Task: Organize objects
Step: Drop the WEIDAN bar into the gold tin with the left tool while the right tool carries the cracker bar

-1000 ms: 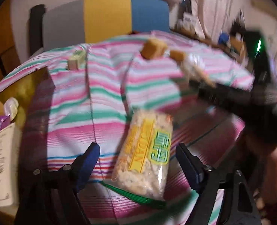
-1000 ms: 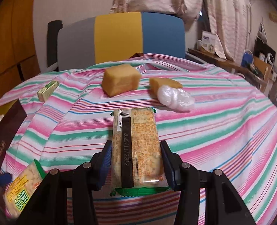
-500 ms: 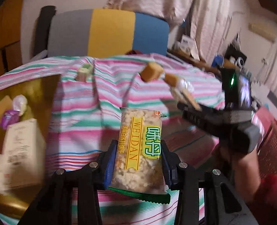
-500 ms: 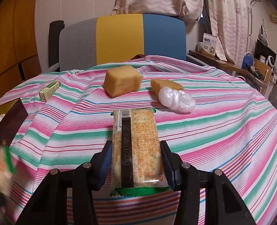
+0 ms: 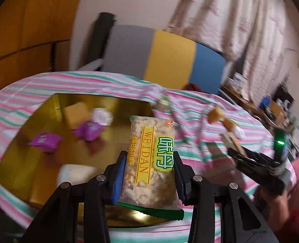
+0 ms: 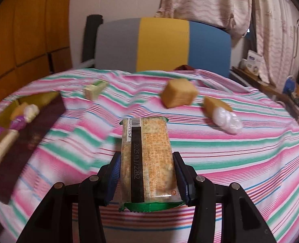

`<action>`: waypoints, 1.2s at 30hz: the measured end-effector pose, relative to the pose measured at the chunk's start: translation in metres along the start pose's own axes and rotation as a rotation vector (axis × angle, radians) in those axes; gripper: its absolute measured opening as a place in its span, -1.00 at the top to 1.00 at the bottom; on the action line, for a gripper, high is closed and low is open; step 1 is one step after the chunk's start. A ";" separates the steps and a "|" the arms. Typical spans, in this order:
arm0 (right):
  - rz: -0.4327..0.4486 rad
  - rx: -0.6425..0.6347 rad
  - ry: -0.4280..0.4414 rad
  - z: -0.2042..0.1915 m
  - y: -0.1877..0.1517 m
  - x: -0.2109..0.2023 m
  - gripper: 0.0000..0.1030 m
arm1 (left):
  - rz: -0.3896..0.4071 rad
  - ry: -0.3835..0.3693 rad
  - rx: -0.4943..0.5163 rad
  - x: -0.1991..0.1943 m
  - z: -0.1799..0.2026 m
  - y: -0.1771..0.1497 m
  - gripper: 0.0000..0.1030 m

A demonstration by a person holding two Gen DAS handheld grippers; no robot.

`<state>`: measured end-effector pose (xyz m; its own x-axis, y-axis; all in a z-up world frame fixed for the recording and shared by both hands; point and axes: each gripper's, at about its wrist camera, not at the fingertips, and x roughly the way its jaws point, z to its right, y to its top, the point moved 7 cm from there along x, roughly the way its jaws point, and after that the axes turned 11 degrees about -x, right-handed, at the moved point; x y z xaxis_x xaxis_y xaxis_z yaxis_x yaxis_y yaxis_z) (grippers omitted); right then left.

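Left wrist: fingers (image 5: 149,174) clamp cracker pack (image 5: 151,162) above gold tray (image 5: 28,162)

Beyond the far edge of our table's striped cloth (image 6: 240,145) we see a chair back (image 6: 163,46) in grey, yellow and blue panels against a pale wall (image 6: 117,2). Wooden panelling (image 6: 28,40) fills our left, patterned curtains (image 6: 210,4) hang upper right, above a cluttered side shelf (image 6: 270,85).
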<state>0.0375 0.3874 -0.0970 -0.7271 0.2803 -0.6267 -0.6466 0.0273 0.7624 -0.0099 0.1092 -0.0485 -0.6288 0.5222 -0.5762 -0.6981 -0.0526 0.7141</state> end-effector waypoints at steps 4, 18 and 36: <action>0.043 -0.013 0.078 -0.031 0.017 -0.014 0.03 | -0.001 0.083 -0.087 0.001 -0.048 0.009 0.16; 0.137 -0.088 0.430 -0.176 0.091 -0.060 0.03 | -0.042 0.271 -0.183 0.010 -0.142 0.016 0.10; -0.006 -0.371 0.492 -0.287 0.094 -0.027 0.03 | 0.157 0.409 -0.407 -0.041 -0.177 0.050 -1.00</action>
<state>-0.0693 0.1071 -0.0545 -0.6873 -0.1967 -0.6993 -0.6241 -0.3326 0.7070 -0.0798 -0.0654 -0.0600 -0.7597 0.1160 -0.6398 -0.6103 -0.4668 0.6401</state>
